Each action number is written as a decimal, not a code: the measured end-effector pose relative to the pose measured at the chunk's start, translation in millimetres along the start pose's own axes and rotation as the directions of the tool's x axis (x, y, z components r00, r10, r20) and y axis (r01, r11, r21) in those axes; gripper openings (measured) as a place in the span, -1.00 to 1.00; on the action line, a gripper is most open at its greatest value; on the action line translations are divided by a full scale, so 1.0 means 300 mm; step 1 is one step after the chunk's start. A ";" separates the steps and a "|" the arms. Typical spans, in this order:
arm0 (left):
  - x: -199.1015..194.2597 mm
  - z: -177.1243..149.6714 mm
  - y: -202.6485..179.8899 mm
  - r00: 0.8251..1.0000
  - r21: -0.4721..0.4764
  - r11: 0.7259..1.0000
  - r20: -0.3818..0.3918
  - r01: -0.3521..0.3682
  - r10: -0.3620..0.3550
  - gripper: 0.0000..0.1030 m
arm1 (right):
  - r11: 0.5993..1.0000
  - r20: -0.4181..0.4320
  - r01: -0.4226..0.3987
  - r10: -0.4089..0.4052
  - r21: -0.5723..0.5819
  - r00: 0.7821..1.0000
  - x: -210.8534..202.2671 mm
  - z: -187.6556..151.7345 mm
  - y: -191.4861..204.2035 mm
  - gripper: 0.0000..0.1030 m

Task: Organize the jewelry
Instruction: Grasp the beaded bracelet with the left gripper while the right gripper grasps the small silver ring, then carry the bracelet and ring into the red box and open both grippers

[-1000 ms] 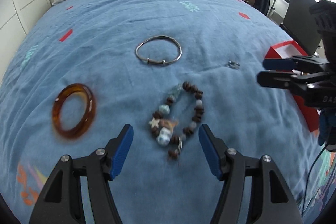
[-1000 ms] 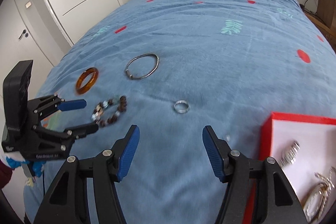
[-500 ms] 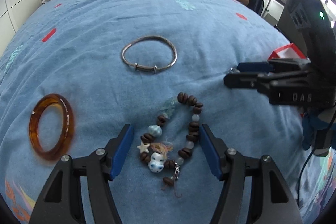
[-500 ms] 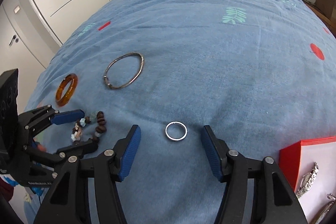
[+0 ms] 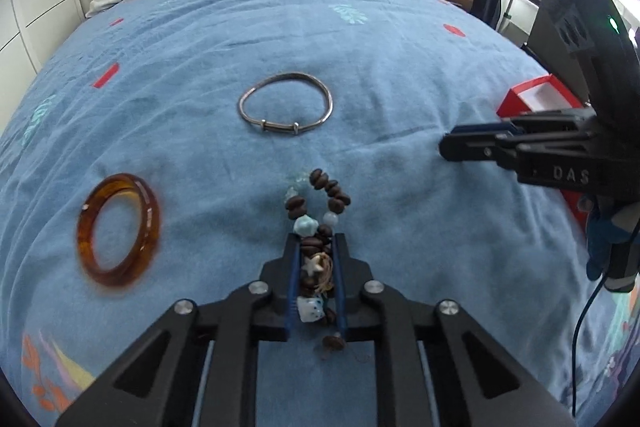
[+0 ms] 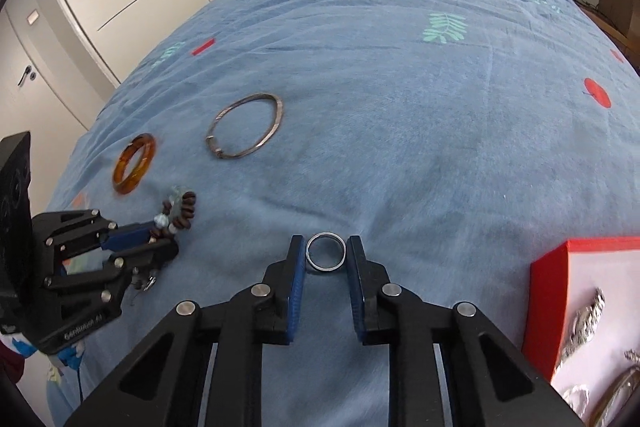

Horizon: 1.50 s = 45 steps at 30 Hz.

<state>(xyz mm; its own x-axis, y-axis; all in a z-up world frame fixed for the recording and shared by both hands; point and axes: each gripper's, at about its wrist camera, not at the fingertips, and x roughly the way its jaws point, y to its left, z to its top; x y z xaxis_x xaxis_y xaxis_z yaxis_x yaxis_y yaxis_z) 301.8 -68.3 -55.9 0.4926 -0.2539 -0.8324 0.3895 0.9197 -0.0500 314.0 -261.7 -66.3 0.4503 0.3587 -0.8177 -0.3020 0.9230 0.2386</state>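
Left wrist view: left gripper [image 5: 317, 247] is clamped on the brown-and-pale-blue beaded bracelet [image 5: 318, 227] – near half with the star charm pinched between the blue pads, far loop of beads lying out on the blue patterned bedspread [image 5: 360, 75]. Amber translucent bangle [image 5: 119, 229] lies to the left, thin silver wire bangle [image 5: 286, 104] farther up the bed. Right gripper seen side-on at the right edge, red jewellery box [image 5: 538, 99] behind it.

Right wrist view: right gripper [image 6: 325, 253] has its fingers closed in on the small silver ring [image 6: 325, 251] – both pads touching its sides, ring flat on the bedspread. Red box with white lining at the near right, silver pieces inside. Left gripper at the near left with the beads in its jaws; both bangles lie beyond it.
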 end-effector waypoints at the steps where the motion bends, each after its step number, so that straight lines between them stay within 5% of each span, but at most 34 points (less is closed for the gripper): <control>1: -0.019 0.000 0.000 1.000 -0.007 1.000 0.006 0.000 0.000 -0.73 | 1.000 0.005 -0.003 0.003 -0.004 1.000 -0.020 -0.009 0.011 -0.60; 12: -0.262 0.061 -0.153 0.995 -0.003 1.000 0.103 0.016 -0.016 -0.81 | 0.999 0.109 -0.005 0.009 -0.036 0.994 -0.322 -0.083 0.040 -0.60; 23: -0.329 0.216 -0.458 0.980 0.055 0.992 0.159 0.112 -0.119 -0.81 | 0.998 0.191 0.068 -0.067 0.003 0.979 -0.586 -0.138 -0.181 -0.60; 34: -0.152 0.406 -0.747 0.969 0.118 0.973 0.126 0.197 -0.211 -0.81 | 0.986 0.164 0.148 -0.159 0.076 0.974 -0.584 -0.152 -0.500 -0.60; 45: 0.140 0.379 -0.849 0.966 0.125 0.958 -0.022 0.258 -0.258 -0.81 | 0.980 0.060 0.166 -0.173 0.109 0.983 -0.397 -0.141 -0.692 -0.60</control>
<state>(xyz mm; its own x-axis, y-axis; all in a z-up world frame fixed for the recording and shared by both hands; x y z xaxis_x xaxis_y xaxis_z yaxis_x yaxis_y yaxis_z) 311.7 -347.3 -15.3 0.3588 -0.4758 -0.8031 0.5974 0.7781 -0.1941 287.4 -501.8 -40.6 0.5455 0.2010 -0.8137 -0.1294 0.9794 0.1552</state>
